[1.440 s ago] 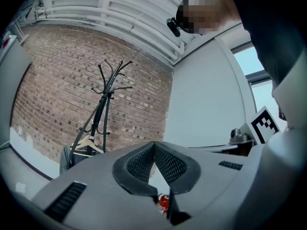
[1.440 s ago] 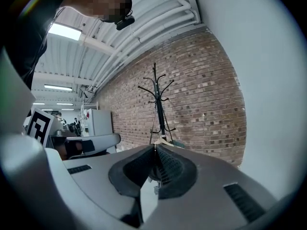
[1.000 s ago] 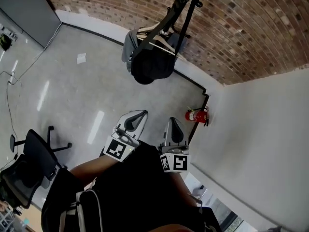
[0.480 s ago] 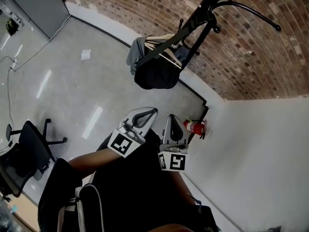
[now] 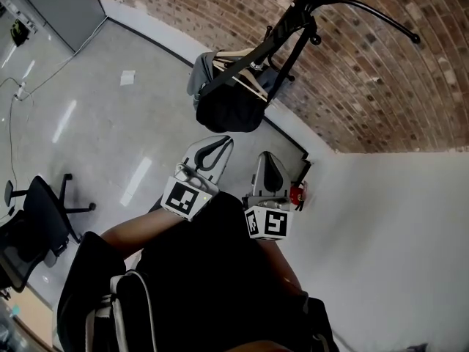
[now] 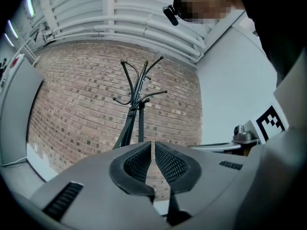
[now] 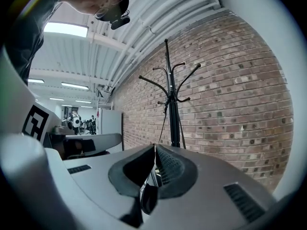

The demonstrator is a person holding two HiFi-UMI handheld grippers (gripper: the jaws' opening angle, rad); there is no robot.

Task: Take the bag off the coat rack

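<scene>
A black bag hangs low on the black coat rack, with a grey garment beside it, in front of the brick wall. My left gripper is just below the bag, not touching it, and is shut with nothing between its pads. My right gripper is beside it to the right, also shut and empty. The left gripper view shows the closed left gripper under the coat rack's hooks, and its body hides the bag. In the right gripper view the shut right gripper points at the coat rack's pole.
A red fire extinguisher stands by the wall corner, close to my right gripper. The white wall is on the right and the brick wall behind the rack. An office chair stands far left, and a sheet of paper lies on the floor.
Both grippers have moved up toward the bag, so the gap to it is smaller. The rack and bag sit lower and nearer in the head view. Both jaws stay shut.
</scene>
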